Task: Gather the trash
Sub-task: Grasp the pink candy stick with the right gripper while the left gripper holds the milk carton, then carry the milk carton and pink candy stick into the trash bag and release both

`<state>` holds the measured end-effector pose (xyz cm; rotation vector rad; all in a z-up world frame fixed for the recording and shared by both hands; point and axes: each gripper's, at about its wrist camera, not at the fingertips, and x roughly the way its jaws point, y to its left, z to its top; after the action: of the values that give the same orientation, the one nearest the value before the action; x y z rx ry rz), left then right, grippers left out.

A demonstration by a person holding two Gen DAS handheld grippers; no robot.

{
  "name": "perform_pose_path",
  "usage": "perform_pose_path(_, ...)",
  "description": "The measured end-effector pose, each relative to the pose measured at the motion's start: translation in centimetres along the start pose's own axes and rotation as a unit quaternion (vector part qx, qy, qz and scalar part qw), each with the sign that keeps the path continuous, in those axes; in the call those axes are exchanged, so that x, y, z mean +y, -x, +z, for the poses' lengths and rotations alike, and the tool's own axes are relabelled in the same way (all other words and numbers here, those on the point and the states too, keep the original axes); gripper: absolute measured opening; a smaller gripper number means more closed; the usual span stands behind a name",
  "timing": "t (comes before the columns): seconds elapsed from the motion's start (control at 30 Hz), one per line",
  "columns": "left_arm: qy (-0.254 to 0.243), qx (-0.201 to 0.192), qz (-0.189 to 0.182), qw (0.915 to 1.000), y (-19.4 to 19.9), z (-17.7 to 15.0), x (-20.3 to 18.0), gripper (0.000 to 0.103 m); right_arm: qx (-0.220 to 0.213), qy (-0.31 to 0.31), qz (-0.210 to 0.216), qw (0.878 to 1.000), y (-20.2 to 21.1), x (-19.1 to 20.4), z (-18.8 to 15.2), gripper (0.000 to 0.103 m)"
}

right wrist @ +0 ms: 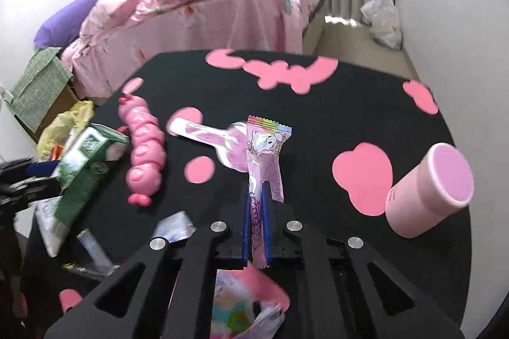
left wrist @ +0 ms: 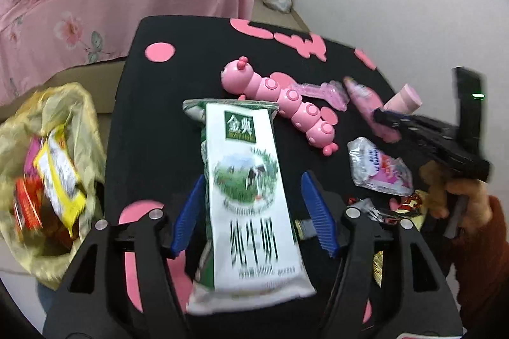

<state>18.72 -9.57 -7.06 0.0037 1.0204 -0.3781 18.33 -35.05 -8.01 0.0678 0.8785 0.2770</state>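
Between the wide-apart fingers of the left hand-held gripper [left wrist: 253,211] a light, crushable milk carton [left wrist: 246,192] lies over the table [left wrist: 152,122], while the right hand-held gripper [right wrist: 257,202] pinches a thin, slippery candy wrapper [right wrist: 265,154] by its end.

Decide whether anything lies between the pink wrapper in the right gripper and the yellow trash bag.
Yes: the pink caterpillar toy and the milk carton, straddled by the left gripper, lie between them.
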Motion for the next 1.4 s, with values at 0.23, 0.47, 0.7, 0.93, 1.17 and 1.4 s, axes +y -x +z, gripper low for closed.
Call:
perform_pose_path(0.23, -0.010, 0.048, 0.033, 0.9982, -3.6, 3.4, 0.0, 0.059, -0.043, 0.016, -0.008, 0.999, 4.1, 1.3, -1.4, 0.008)
perform_pose_path(0.47, 0.030, 0.026, 0.002, 0.9992, -1.9, 3.3, 1.1, 0.057, -0.073, 0.017, -0.005, 0.997, 6.9, 2.4, -3.0, 0.008)
perform_pose_path(0.7, 0.002, -0.114, -0.023, 0.9932, 6.5, 0.8, -0.7, 0.053, -0.111, 0.038, 0.001, 0.993, 9.7, 5.1, -2.8, 0.008)
perform_pose_path(0.93, -0.024, -0.185, -0.013, 0.9824, 11.5, -0.4, -1.1, 0.052, -0.146, 0.088, -0.005, 0.985, 11.9, 9.6, -1.3, 0.008)
perform_pose_path(1.17, -0.001, -0.222, -0.021, 0.9748, 14.6, -1.3, 1.5, 0.052, -0.153, 0.121, -0.004, 0.981, 12.6, 13.0, -0.4, 0.008)
perform_pose_path(1.4, 0.016, -0.255, 0.011, 0.9666, 17.4, -2.6, 4.1, 0.052, -0.149, 0.145, 0.008, 0.978, 12.3, 16.4, 0.5, 0.008)
